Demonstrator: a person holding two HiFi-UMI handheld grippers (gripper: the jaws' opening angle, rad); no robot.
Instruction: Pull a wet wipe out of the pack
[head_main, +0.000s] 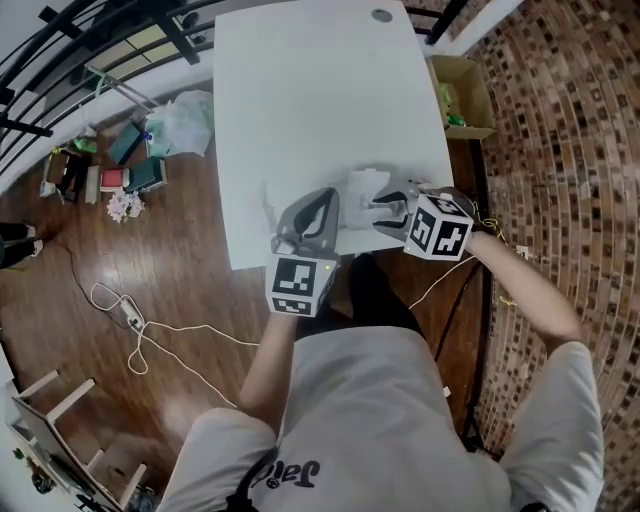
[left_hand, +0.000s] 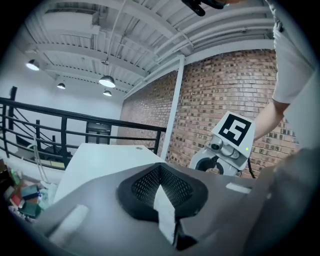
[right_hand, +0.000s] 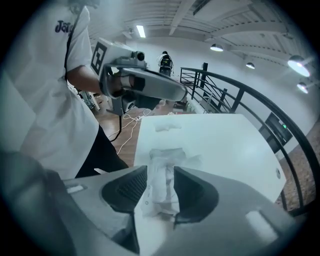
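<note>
Crinkled wipe pack (right_hand: 162, 159) on table (right_hand: 225, 145), right gripper (right_hand: 160, 182) jaws apart astride it, left gripper (left_hand: 161, 175) clamping white strip (left_hand: 165, 215), crumpled wipe (right_hand: 167, 128) beyond

The head camera looked steeply down from above the person onto the white rectangular table (head_main: 310, 90) and the brown wooden floor (head_main: 170, 280). The left gripper (head_main: 318, 200) and the right gripper (head_main: 380, 214) appeared small at the table's near edge. The left gripper view sat close behind its own jaws and faced almost level across the table towards the red brick wall (left_hand: 220, 95), catching the right gripper. The right gripper view looked down along its jaws, very near the table top, and caught the left gripper. All three views shared the table.
</note>
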